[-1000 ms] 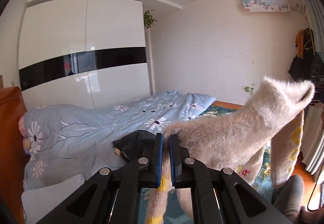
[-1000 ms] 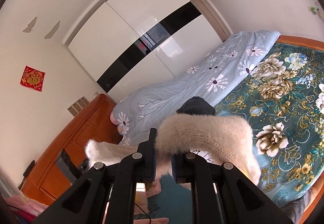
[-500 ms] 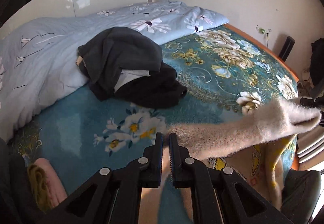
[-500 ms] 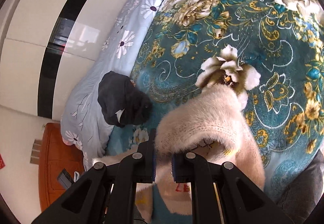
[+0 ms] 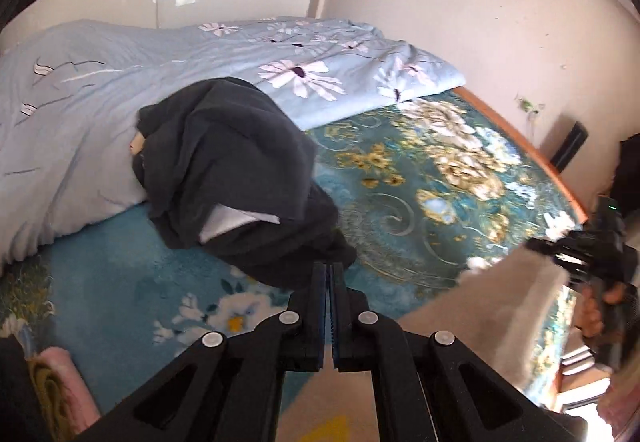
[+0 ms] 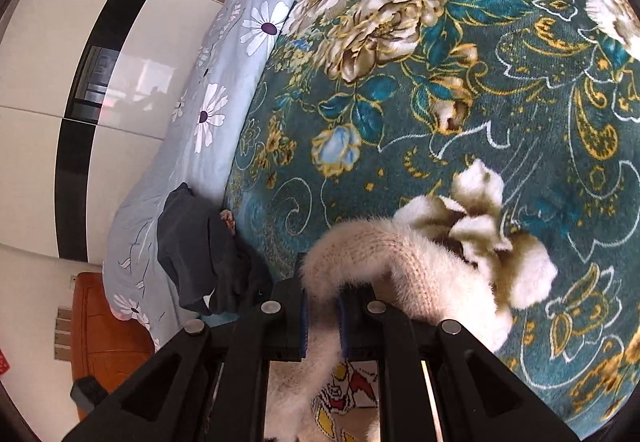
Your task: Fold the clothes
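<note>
The fuzzy cream sweater (image 6: 404, 274) hangs stretched between both tongs over the teal floral bedspread (image 6: 460, 90) — the right tongs (image 6: 322, 318) pinch a bunched edge, the left tongs (image 5: 329, 306) are closed on another edge. Beyond the left tongs lies a dark heap of clothes (image 5: 236, 178), against the pale blue duvet (image 5: 120, 82).

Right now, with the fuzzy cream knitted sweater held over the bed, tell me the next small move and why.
Probably lower both grippers to lay the fuzzy cream knitted sweater flat on the teal floral blanket. The right gripper is shut on its edge and it hangs bunched above bare blanket, clear of the dark clothes pile. The left gripper looks shut.
</note>
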`<state>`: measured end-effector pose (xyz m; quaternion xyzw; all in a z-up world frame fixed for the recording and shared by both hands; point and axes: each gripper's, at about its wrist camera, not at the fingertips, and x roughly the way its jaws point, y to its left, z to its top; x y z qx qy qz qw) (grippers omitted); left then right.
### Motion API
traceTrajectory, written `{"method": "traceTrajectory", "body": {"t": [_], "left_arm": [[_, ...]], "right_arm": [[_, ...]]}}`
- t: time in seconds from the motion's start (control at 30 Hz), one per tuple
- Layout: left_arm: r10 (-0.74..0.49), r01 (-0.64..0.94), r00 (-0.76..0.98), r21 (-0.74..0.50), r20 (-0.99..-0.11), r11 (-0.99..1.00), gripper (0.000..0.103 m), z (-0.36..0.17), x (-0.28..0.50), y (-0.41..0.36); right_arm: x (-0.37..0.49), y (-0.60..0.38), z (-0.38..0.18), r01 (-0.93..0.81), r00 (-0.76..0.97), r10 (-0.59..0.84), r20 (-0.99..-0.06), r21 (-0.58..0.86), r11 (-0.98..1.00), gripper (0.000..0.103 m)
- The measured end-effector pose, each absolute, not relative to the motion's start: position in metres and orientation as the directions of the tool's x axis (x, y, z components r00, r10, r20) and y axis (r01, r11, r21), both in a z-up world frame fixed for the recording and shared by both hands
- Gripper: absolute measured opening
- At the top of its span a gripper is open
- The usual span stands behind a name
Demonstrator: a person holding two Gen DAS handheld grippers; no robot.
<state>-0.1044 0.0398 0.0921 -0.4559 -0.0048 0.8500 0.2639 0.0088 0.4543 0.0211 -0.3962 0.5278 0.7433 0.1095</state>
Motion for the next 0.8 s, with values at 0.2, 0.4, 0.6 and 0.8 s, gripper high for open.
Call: {"method": "traceTrajectory", "body": {"t": [0.2, 0.4, 0.6, 0.8], "left_arm": [[0.491, -0.6, -0.229, -0.275, -0.841, -0.751, 0.003, 0.066, -0.033, 0.064], [0.304, -0.733, -0.274, -0.007, -0.912, -0.68, 0.005, 0.024, 0.008, 0.106], [0.206, -0.801, -0.383, 0.212, -0.901, -0.56, 0.049, 0.003, 0.026, 0.121], [0.187, -0.817, -0.456, 0.326, -0.87, -0.475, 0.066, -0.008, 0.034, 0.124]], "right_arm": [[-0.003, 0.455, 0.008, -0.549, -0.665, -0.283, -0.691, 0.709, -0.442, 0.013], [0.024, 0.45, 0.022, -0.468, -0.709, -0.321, -0.628, 0.759, -0.452, 0.054], [0.087, 0.427, 0.047, -0.414, -0.775, -0.248, -0.581, 0.764, -0.495, 0.067], [0.134, 0.428, -0.001, -0.507, -0.796, -0.169, -0.582, 0.792, -0.341, 0.067]]}}
